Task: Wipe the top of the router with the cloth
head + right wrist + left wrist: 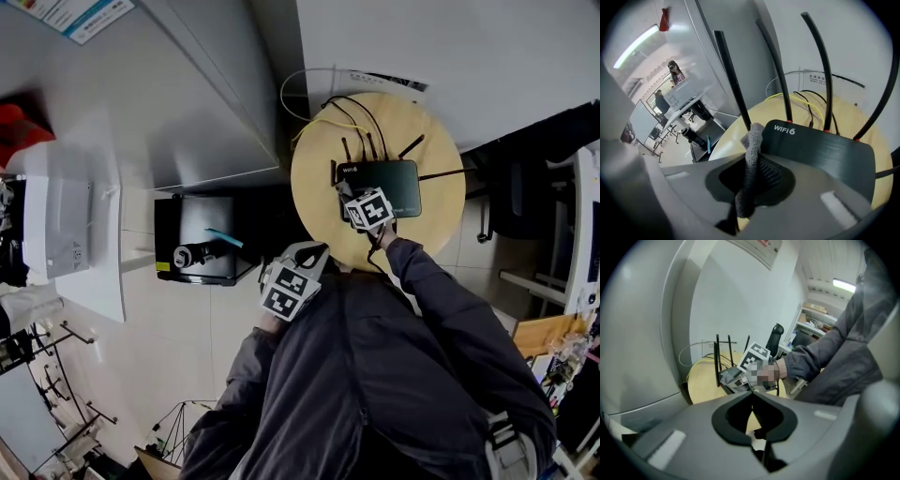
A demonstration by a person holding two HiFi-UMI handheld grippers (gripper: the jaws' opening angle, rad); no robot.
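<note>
The right claw [758,161] is closed on a grey cloth [752,138]. The cloth is pinched into a thick twisted roll that sticks out past the claw tips. The free end of the roll sits at the near left corner of the router [820,150], beside its white printed label. Whether it presses on the surface or hangs just above it cannot be told.

The router is a flat black box lying near the middle of a round wooden bench [319,178]. Its long axis runs left to right in front of the person. From the cloth, nearly all of the dark top stretches away to the right and slightly forward, so the wiping stroke would likely travel rightward along that length.

4 thin antennas [733,79] stand up along the router's far edge (the nearest one rises just behind the cloth). They limit how far forward the claw can push. Yellow and black cables [806,101] trail off behind them toward the wall.

The left claw [751,392] is shut with nothing in it. It is held back near the person's body, off the bench edge and well apart from the router, so the right claw is much the nearer. A black cabinet [197,248] stands on the floor to the left of the bench.
</note>
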